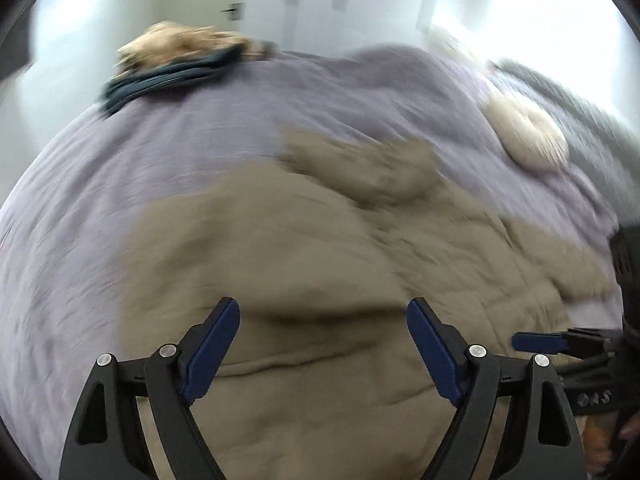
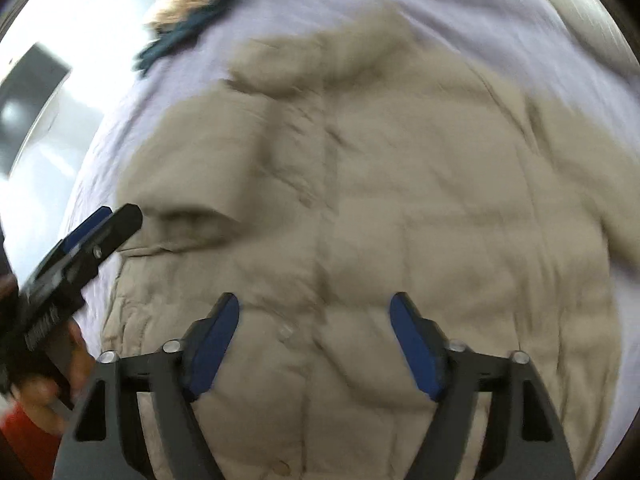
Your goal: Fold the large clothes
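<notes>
I judge the step in hand to be picking fresh hold points on the beige padded jacket (image 2: 360, 208), which lies spread front-up on the lavender bed cover (image 1: 100, 200), its buttoned placket running straight away from the right tongs.

Beyond the left tongs (image 1: 323, 344) the near sleeve is doubled over the body with a soft ridge just ahead of the pads. These tongs stand wide with nothing between them, angled down over the hem side. To fold cleanly I should pinch both layers at an edge, not the puffy middle, and lift evenly with both hands.

The right tongs (image 2: 314, 346) also gape wide and empty, tilted steeply down over the lower placket and its snap buttons. A heap of other clothes (image 1: 176, 60) sits far beyond, well apart.
</notes>
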`<state>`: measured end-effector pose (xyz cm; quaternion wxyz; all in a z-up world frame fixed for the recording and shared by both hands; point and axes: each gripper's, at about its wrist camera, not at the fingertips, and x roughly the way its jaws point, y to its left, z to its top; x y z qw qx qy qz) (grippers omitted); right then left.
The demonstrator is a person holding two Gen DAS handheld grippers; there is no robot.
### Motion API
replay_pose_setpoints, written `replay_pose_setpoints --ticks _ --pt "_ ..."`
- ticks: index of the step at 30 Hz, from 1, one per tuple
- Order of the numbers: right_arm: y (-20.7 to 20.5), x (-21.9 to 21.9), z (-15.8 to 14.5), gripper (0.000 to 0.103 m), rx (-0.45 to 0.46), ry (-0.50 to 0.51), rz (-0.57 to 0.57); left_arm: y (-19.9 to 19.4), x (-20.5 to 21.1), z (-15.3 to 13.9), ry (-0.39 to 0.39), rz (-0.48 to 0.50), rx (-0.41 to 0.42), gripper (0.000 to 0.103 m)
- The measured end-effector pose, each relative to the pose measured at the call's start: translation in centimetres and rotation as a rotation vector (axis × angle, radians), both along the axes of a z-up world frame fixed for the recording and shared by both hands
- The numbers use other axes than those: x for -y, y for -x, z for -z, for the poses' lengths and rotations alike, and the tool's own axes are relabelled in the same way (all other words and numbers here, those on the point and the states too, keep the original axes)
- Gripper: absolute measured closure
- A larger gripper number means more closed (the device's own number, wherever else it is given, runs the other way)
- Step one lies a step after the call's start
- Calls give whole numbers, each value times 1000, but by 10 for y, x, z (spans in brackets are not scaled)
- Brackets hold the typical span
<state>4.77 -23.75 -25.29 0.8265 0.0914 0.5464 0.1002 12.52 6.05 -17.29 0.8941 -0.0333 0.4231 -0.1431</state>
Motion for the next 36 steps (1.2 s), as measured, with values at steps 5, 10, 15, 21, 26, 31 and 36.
replay_pose_setpoints --ticks 5,10,15,21,26,31,36 --pt "-17 -72 -19 22 177 227 -220 -41 -91 8 121 -194 -89 16" --pt "-40 -128 -2 22 266 414 -371 -95 -143 46 256 -260 -241 16" --pt "-57 -154 16 25 310 530 -410 -129 -136 79 416 -180 -363 17" --pt "-64 -101 -10 103 314 393 -173 -131 -111 52 210 -179 -146 76" --pt "-73 14 1 103 109 93 255 -119 -83 41 -113 -106 -18 76" --pt "-62 29 7 99 47 -21 203 -123 -94 49 -87 -129 -52 76" --pt "-65 -34 -19 19 147 -71 33 -131 -91 62 -98 -149 -80 76"
